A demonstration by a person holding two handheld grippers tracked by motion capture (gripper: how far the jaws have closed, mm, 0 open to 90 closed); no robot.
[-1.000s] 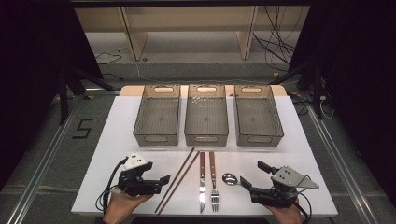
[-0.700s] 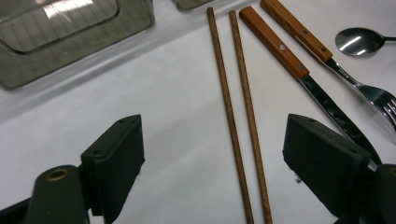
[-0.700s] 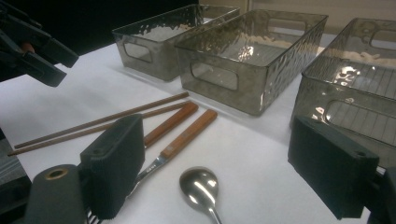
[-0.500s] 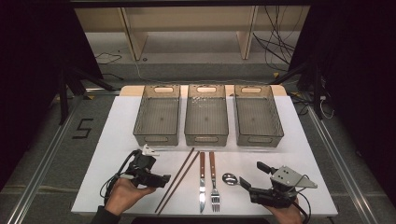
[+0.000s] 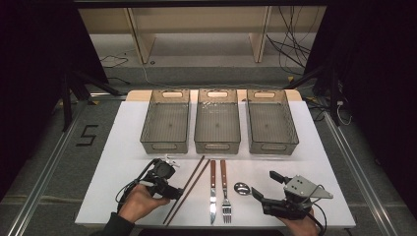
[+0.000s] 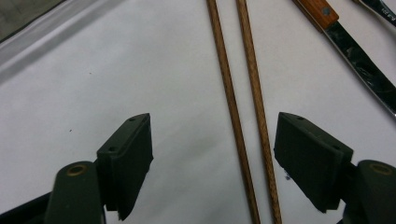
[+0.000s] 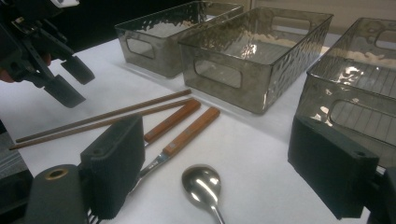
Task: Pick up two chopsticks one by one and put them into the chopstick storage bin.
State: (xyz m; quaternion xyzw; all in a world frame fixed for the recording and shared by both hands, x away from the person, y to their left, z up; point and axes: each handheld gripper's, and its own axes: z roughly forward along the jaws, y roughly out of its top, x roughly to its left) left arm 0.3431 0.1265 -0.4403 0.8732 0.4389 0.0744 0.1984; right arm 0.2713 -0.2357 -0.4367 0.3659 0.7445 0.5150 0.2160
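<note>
Left gripper [image 5: 178, 192], jaws closing but apart, straddles chopsticks [image 6: 243, 107] (untouched); right gripper [image 5: 262, 187] gapes.

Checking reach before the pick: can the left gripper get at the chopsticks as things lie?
Probably yes. The left gripper hangs right beside the chopsticks, which lie between its open fingers on bare table.

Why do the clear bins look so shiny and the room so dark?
Right gripper view: overhead light glints off the rippled walls of the bins and the spoon. High view: the white table is lit, its surroundings black. Left gripper view: chopsticks sharp, with soft shadows.
</note>
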